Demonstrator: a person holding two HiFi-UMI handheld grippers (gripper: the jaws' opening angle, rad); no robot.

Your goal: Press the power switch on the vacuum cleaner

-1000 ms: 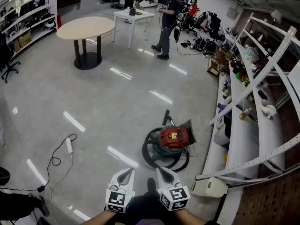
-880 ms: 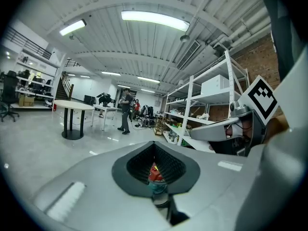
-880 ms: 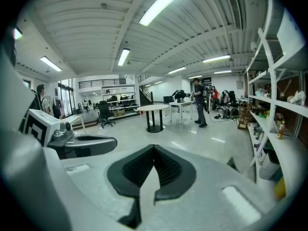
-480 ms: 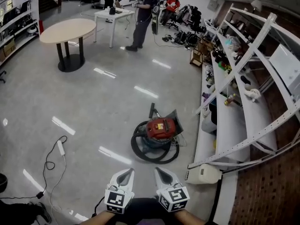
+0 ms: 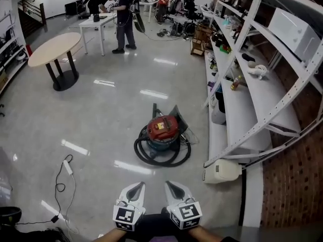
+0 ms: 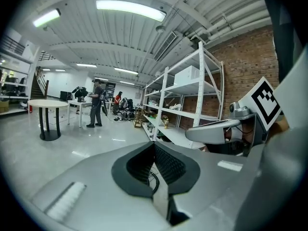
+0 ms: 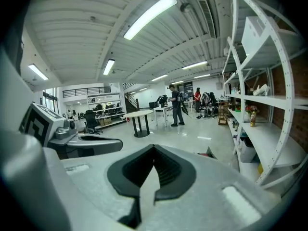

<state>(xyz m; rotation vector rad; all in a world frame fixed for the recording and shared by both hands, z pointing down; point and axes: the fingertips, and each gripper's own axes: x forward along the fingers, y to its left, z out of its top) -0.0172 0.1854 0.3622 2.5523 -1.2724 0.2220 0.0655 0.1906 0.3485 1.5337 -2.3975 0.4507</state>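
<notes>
The red vacuum cleaner (image 5: 162, 129) stands on the glossy floor with its black hose (image 5: 160, 157) coiled round its base, in the middle of the head view. My left gripper (image 5: 134, 188) and right gripper (image 5: 174, 186) are held side by side at the bottom edge, well short of the vacuum and touching nothing. Both are shut with nothing between the jaws. In the left gripper view the jaws of my left gripper (image 6: 154, 147) meet over the floor. The right gripper view shows my right gripper (image 7: 153, 149) closed the same way. The switch itself is too small to make out.
White metal shelving (image 5: 252, 110) with assorted items runs along the right by a brick wall. A white appliance (image 5: 220, 171) lies at its foot. A power strip and cable (image 5: 67, 166) lie at the left. A round table (image 5: 53, 49) and a standing person (image 5: 122, 19) are far off.
The head view has swung, so the vacuum now sits higher and further left in it and the shelving fills more of the right. Both grippers keep their place, still shut.
</notes>
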